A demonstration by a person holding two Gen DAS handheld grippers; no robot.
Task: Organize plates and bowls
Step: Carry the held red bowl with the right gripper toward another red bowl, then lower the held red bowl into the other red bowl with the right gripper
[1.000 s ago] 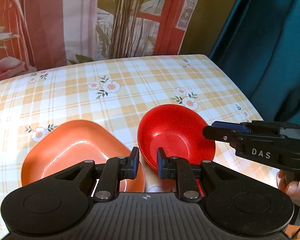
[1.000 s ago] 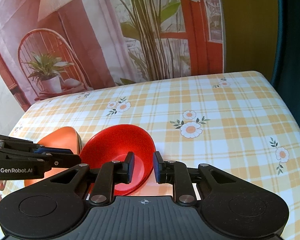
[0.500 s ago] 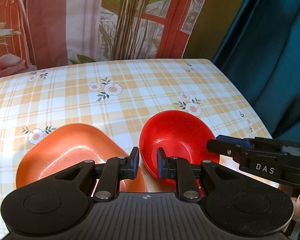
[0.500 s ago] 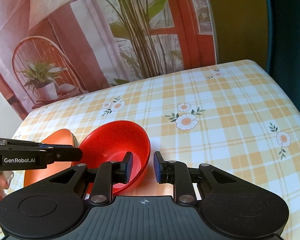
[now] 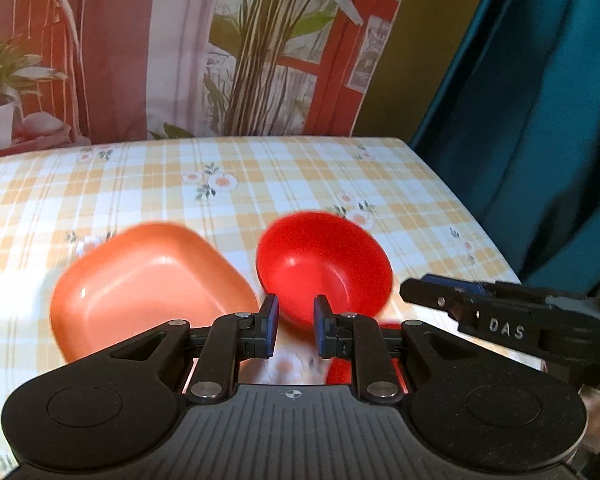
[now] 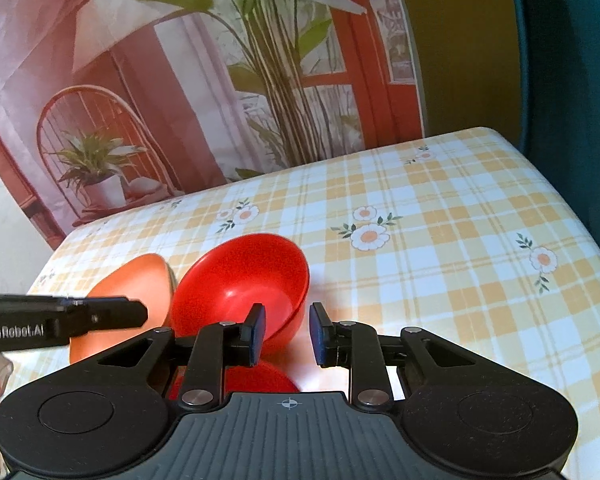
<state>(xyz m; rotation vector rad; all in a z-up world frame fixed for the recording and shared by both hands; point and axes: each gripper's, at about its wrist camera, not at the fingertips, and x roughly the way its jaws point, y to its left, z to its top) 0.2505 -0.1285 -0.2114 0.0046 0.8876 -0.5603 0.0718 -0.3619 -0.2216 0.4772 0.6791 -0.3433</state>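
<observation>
A red round bowl [image 5: 324, 266] sits on the checked tablecloth, just beyond my left gripper [image 5: 296, 326]. An orange square plate [image 5: 148, 284] lies to its left. The left gripper is open and empty, its jaws a small gap apart. In the right wrist view the red bowl [image 6: 242, 280] is ahead and left of my right gripper [image 6: 286, 330], which is open and empty. The orange plate [image 6: 136, 280] shows behind the left gripper's finger [image 6: 100, 314]. Another red item [image 6: 260, 378] lies partly hidden under the right gripper.
The table [image 6: 440, 240] with its yellow check and daisy cloth stretches back to a printed backdrop. Its right edge [image 5: 472, 216] drops off beside a teal curtain [image 5: 540, 120]. The right gripper's finger [image 5: 460, 304] reaches in from the right.
Both grippers have pulled back and up from the table. The bowl and plate look farther off. Both jaws have stayed apart.
</observation>
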